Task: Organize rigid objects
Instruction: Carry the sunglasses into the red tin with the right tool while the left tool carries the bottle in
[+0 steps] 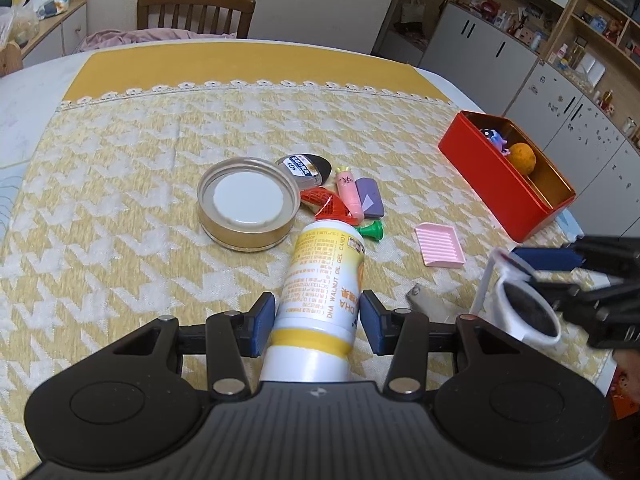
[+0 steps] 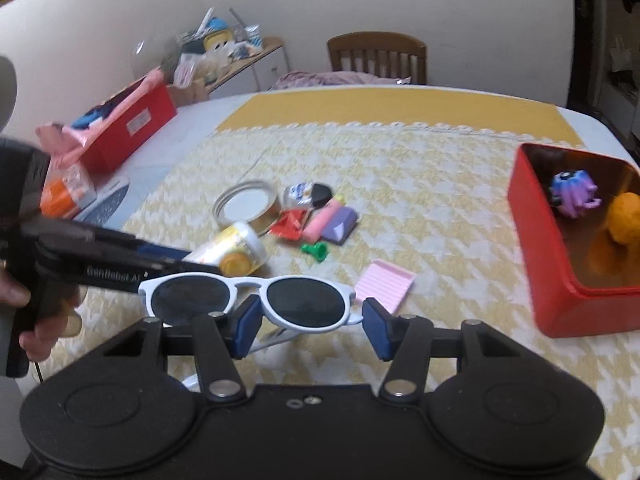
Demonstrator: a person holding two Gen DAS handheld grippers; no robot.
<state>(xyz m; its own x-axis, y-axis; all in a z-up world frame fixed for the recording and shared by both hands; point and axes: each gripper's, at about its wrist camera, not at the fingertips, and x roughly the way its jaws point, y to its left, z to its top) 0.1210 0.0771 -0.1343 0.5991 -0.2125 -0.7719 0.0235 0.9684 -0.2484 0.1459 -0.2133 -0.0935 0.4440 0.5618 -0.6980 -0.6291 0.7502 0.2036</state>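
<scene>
L gripper [image 1: 318, 326] is clamped on the candy bottle [image 1: 320, 280], whose long axis runs 12–6 o'clock in the L view. R gripper [image 2: 310, 326] grips white sunglasses [image 2: 248, 300] by one lens, frame lying 9–3 across the pads. Red tin [image 2: 536, 248] sits at 2 o'clock from R gripper, nearer R than L. R view shows the tin's inside better; L view shows the bottle label. Rest of the clutter waits mid-tabletop [image 1: 120, 200].

White-framed sunglasses [image 2: 248, 300], yellow-and-white bottle [image 1: 320, 280], red tin [image 1: 508, 184], yellow houndstooth tablecloth [image 1: 120, 200]
</scene>
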